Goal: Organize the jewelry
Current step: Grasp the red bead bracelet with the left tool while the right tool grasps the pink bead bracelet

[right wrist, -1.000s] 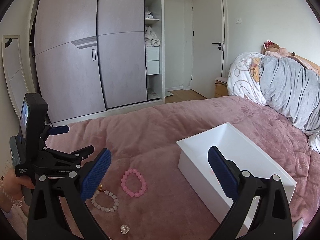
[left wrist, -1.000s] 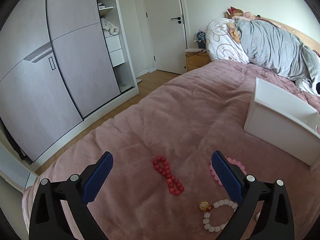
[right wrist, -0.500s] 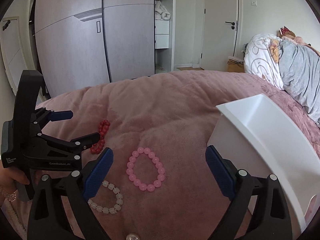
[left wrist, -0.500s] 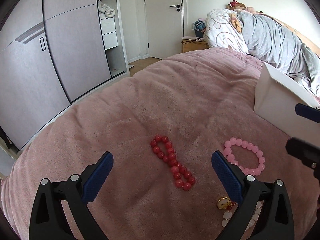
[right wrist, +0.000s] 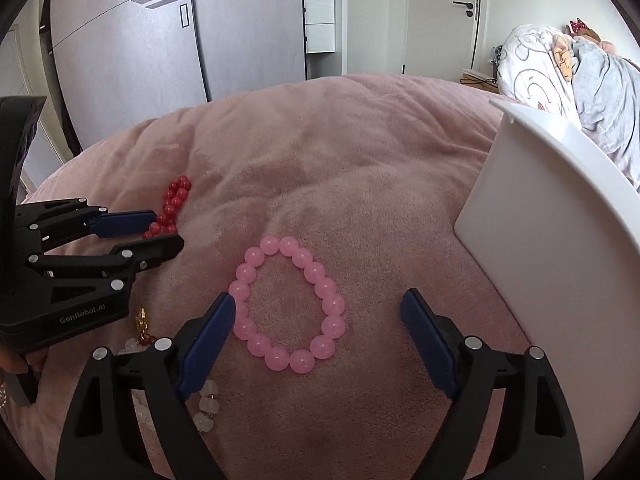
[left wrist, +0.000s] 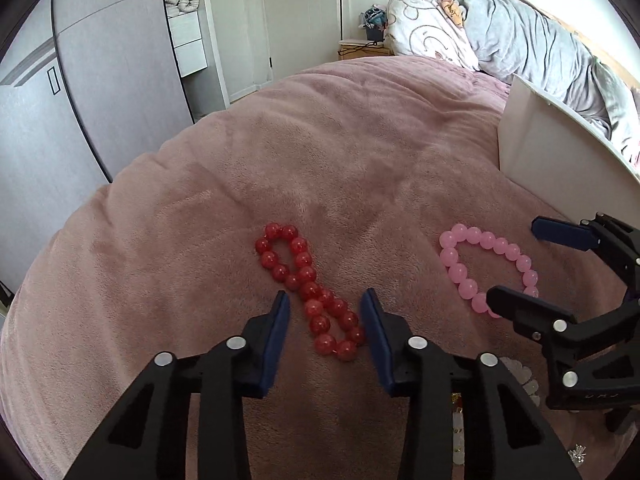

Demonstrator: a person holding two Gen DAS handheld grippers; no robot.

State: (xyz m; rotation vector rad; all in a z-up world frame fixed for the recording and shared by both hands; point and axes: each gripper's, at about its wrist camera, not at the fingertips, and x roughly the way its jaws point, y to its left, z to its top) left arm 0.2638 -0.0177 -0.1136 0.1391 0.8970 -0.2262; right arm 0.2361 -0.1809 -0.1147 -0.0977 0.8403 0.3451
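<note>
Dropped low over the bed (left wrist: 340,152) since half a second ago, both grippers. Left gripper (left wrist: 325,312) narrowed from wide apart to a slim gap, fingers (left wrist: 276,336) now straddling the near loop of the red bracelet (left wrist: 310,288), twisted into a figure eight on the blanket; not yet clamped, beads lying free between the blue pads. Right gripper (right wrist: 316,328) closer too, fingers (right wrist: 208,340) wide apart, left pad touching or just beside the pink bracelet (right wrist: 290,306), right pad well clear of it. Probably two pickups starting at once, with nothing lifted and nothing seen in the box (right wrist: 552,220), so the sorting barely begun. Box white, open-topped, standing on the bed just to the right of the pink bracelet. Near the grippers' bases, a white bracelet (right wrist: 206,408) with a gold charm (right wrist: 141,318), partly hidden. Surface a plush pink blanket, soft and dimpled, likely to let beads sink and fingers snag the pile. Beyond, a grey duvet (left wrist: 532,40) and a patterned one heaped at the head of the bed, a grey sliding wardrobe (right wrist: 160,40) with an open shelf section, a white door (left wrist: 304,12), a small nightstand (left wrist: 362,49).
</note>
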